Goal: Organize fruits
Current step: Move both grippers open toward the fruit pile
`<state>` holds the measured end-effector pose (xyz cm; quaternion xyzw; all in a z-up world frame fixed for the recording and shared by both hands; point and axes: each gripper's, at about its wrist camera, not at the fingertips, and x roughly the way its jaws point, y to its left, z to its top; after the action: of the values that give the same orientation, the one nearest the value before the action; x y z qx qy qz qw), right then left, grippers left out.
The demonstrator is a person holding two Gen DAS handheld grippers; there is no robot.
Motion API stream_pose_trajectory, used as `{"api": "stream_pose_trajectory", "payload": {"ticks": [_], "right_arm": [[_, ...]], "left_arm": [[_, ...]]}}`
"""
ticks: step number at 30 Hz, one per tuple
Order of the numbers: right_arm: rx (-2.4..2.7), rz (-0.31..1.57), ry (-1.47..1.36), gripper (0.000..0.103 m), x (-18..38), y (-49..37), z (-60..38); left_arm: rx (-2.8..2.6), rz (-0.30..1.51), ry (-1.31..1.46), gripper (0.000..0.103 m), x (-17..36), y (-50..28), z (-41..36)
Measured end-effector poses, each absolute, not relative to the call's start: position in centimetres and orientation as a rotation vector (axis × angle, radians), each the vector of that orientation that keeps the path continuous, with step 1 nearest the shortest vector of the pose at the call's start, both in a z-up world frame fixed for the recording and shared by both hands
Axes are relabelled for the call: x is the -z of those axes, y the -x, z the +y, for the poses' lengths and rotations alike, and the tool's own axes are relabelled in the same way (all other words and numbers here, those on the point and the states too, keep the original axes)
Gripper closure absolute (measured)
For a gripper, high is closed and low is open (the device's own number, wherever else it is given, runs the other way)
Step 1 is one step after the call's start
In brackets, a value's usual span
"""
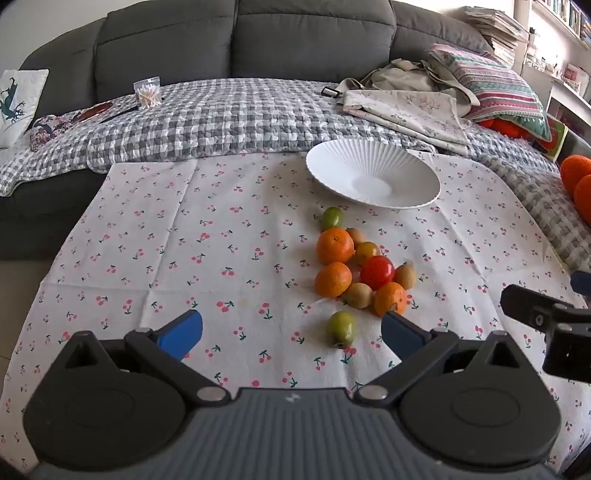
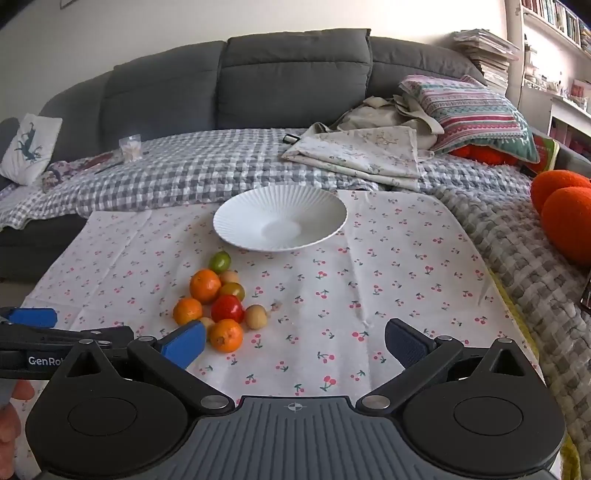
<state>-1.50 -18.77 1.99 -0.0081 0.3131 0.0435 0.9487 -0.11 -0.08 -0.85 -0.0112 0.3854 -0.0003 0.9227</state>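
Grey sofa [image 1: 240, 40] at back. Checked blanket [image 1: 221, 118] over the seat, cherry-print cloth [image 1: 147, 258] laid in front of it. Clear tub of cotton swabs [image 1: 147, 92] on blanket, left. Folded floral fabric [image 1: 402, 110] right, striped pillow [image 1: 495, 85] beside it. White cushion with animal print [image 1: 18, 99] far left. Stack of papers [image 1: 495, 29] behind pillow. Orange knit balls [image 2: 565, 210] at right edge.
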Motion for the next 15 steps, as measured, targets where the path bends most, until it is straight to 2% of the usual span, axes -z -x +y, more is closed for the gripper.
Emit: {"api": "stream_pose_trajectory", "payload": {"ticks": [15], "right_arm": [[-0.101, 0.641, 0.016, 0.000, -2.1, 1.6, -20.3]], "left_arm": [[0.043, 0.785, 0.033, 0.001, 0.7, -0.1, -0.4]]}}
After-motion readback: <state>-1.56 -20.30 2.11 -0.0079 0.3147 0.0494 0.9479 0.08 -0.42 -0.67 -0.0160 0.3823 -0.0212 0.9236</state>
